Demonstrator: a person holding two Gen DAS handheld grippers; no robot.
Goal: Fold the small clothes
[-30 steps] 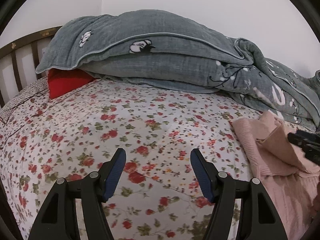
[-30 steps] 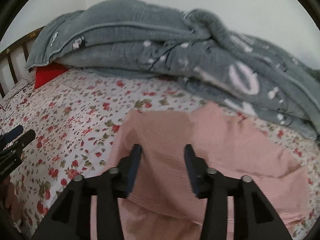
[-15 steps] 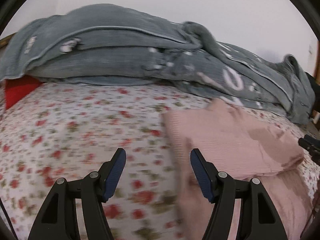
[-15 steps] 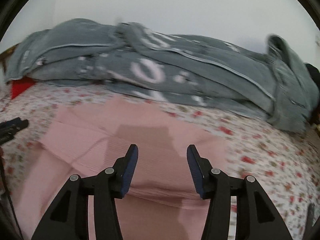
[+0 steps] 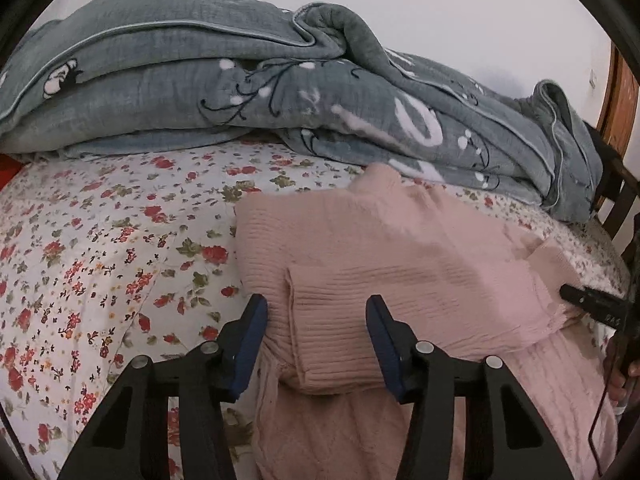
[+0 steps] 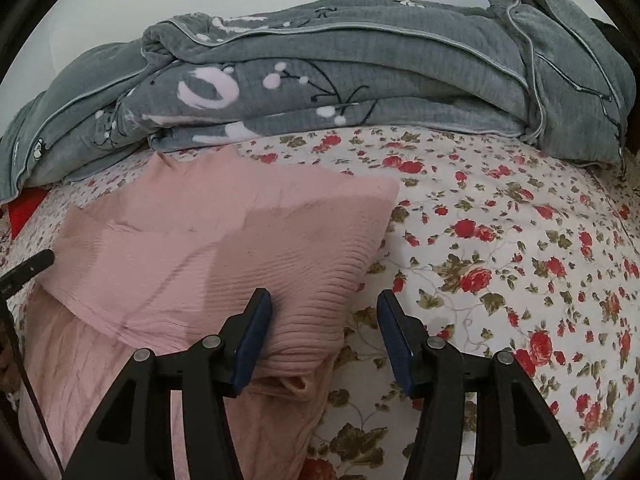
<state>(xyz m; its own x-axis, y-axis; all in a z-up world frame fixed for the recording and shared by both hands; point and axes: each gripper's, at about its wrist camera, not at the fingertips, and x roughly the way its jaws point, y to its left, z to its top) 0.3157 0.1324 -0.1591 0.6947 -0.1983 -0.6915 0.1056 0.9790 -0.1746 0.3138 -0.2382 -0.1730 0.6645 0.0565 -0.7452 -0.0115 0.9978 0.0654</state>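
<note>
A pink ribbed knit garment [image 5: 400, 264] lies folded on the floral bedsheet [image 5: 100, 240]. My left gripper [image 5: 318, 340] hovers over its left folded edge. Its jaws are closing, with the thick fold between them and the pads not pressing on it. My right gripper [image 6: 324, 332] stands over the right edge of the garment [image 6: 240, 248]. Its jaws are opening, and the fold's corner lies beside the left finger [image 6: 256, 328]. The right gripper's tip [image 5: 584, 304] shows at the garment's far side in the left wrist view, and the left gripper's tip [image 6: 32, 266] shows in the right wrist view.
A bulky grey blanket [image 5: 280, 92] [image 6: 360, 80] is heaped along the wall behind the garment. A red pillow [image 6: 24, 208] peeks out beneath its left end. A wooden bed frame [image 5: 620, 96] rises at the right. Bare floral sheet [image 6: 500, 260] spreads to the garment's right.
Both grippers have swung right, so the garment now lies under them instead of off to one side. The left jaws have narrowed and the right jaws have widened a little.
</note>
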